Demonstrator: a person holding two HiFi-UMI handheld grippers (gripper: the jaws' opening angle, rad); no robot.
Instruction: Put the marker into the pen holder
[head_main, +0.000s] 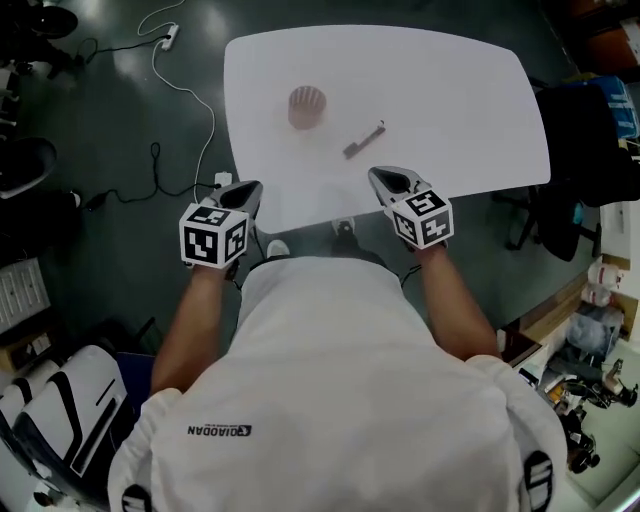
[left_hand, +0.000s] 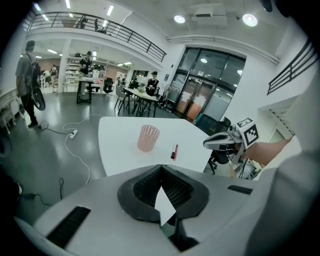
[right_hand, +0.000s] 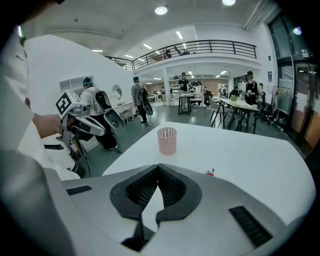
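Observation:
A pink mesh pen holder (head_main: 307, 106) stands upright on the white table (head_main: 450, 90). To its right a dark marker (head_main: 364, 139) lies flat on the table. Both grippers hover at the table's near edge, short of both objects. My left gripper (head_main: 247, 189) is off the front left corner, fingertips together with nothing between them (left_hand: 161, 166). My right gripper (head_main: 384, 178) is just in front of the marker, shut and empty (right_hand: 158, 166). The left gripper view shows the holder (left_hand: 148, 137) and marker (left_hand: 174, 151) ahead. In the right gripper view the holder (right_hand: 167, 140) is ahead, and only the marker's end (right_hand: 210, 172) shows.
A white cable and power strip (head_main: 170, 35) trail over the dark floor left of the table. A dark chair (head_main: 585, 130) stands at the table's right side. Behind the table, people and other tables (right_hand: 240, 107) fill the hall.

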